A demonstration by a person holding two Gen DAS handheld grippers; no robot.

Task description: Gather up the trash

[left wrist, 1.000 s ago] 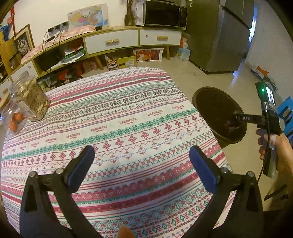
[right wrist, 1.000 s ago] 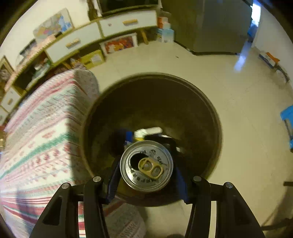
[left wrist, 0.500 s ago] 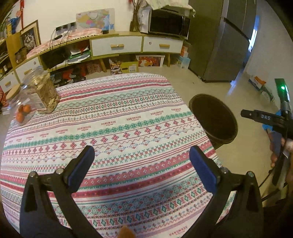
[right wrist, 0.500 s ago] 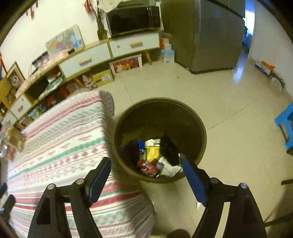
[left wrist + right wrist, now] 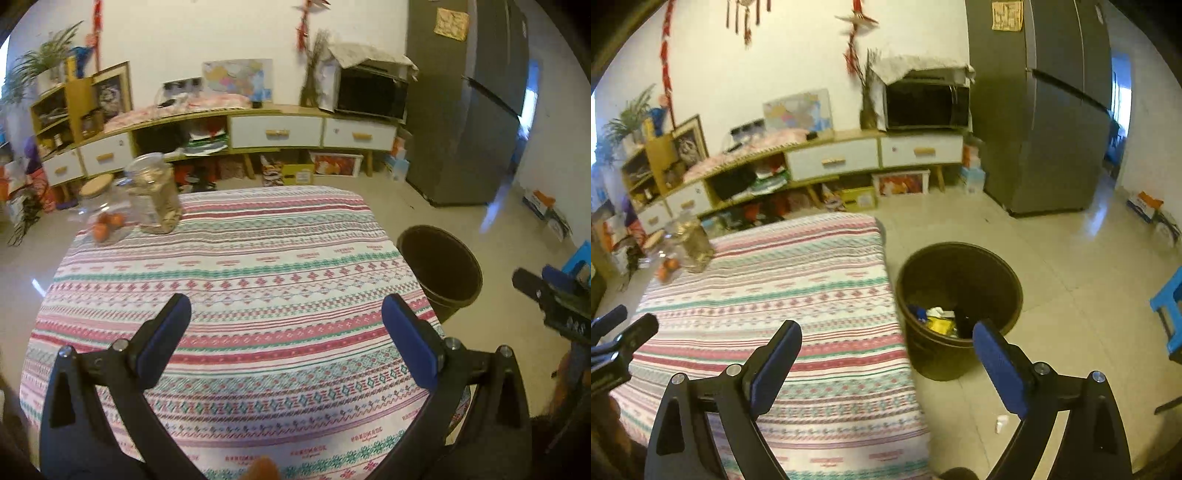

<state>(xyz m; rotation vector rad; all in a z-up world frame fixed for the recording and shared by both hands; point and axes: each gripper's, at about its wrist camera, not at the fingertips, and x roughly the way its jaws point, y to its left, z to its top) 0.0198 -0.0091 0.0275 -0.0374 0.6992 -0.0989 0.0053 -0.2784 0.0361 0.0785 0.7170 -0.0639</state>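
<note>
A dark round trash bin stands on the floor beside the table's right edge; it holds yellow, white and blue trash. It also shows in the left wrist view. My right gripper is open and empty, raised back from the bin, between the table and the bin. My left gripper is open and empty above the patterned tablecloth. No trash shows on the cloth.
A glass jar and a bag of oranges sit at the table's far left corner. A low cabinet with a microwave lines the back wall, a grey fridge stands at right. A blue stool is right of the bin.
The right gripper opened and let a drink can go over the bin, then rose and pulled back. The left gripper also lifted and drew back from the table.
</note>
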